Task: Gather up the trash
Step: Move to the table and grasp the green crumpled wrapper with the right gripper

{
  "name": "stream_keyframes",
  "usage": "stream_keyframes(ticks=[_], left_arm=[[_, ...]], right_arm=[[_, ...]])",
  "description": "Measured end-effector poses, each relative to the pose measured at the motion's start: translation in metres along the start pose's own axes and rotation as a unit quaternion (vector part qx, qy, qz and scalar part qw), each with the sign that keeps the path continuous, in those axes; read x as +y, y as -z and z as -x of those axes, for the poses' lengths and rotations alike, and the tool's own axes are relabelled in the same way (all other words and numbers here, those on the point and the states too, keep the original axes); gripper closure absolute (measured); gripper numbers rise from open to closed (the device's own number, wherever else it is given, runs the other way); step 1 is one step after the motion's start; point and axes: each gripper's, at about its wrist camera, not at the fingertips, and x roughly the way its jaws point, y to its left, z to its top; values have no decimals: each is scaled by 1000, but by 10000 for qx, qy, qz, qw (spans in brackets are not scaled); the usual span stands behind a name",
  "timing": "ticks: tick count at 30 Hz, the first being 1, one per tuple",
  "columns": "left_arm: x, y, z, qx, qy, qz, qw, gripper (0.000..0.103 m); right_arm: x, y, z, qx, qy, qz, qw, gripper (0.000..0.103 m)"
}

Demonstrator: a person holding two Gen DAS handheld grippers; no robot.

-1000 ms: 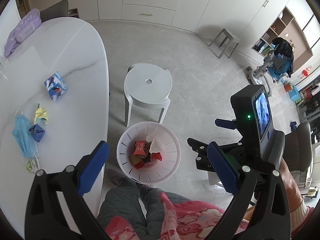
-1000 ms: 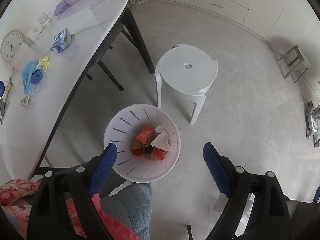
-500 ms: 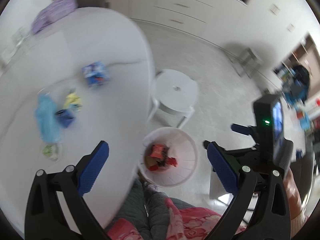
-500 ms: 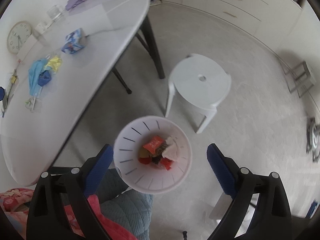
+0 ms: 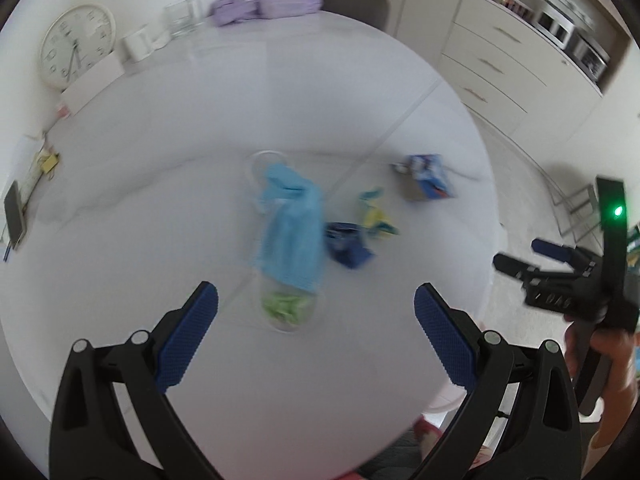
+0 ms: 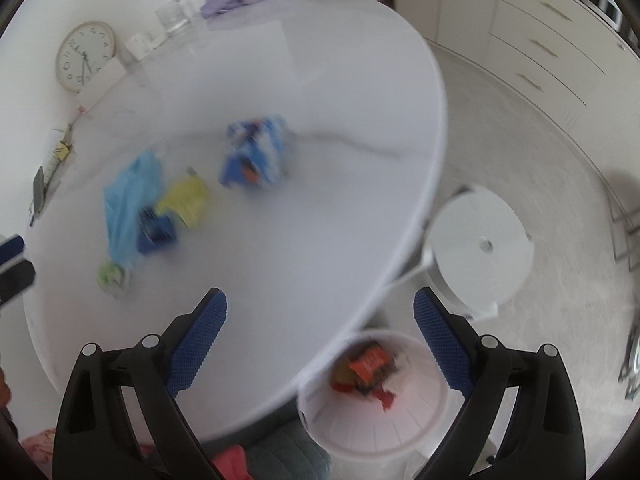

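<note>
Trash lies on the white counter (image 5: 160,208): we see a blue face mask (image 5: 291,236) mid-counter, w/ a green scrap (image 5: 289,307) touching its near end, a dark blue wrapper (image 5: 347,244) and a yellow wrapper (image 5: 376,216) just beside it, and a blue packet (image 5: 426,176) further off. Left gripper (image 5: 316,340) hangs above the mask, fingers wide, empty. Right gripper (image 6: 320,340) fingers wide, empty. White bin (image 6: 416,424) sits on the floor by the counter edge.
</note>
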Motion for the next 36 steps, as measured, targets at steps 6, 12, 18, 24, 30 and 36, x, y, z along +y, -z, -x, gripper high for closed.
stream_keyframes(ticks=[6, 12, 18, 24, 30, 36], left_arm=[[42, 9, -20, 131, 42, 66, 9999, 9], [59, 25, -35, 298, 460, -83, 9985, 10], [73, 30, -39, 431, 632, -259, 9967, 11], [116, 36, -29, 389, 267, 119, 9988, 11], [154, 50, -22, 239, 100, 877, 9958, 11], [170, 62, -25, 198, 79, 1378, 9902, 11]], right_arm=[[51, -19, -1, -134, -424, 603, 9972, 9], [96, -7, -10, -87, -907, 1318, 9871, 10], [140, 4, -17, -7, -1498, 1860, 9711, 29], [196, 8, -36, 145, -1953, 2531, 9474, 42], [220, 11, -65, 487, -1912, 2841, 9383, 60], [224, 9, -79, 653, -1764, 2998, 9353, 69]])
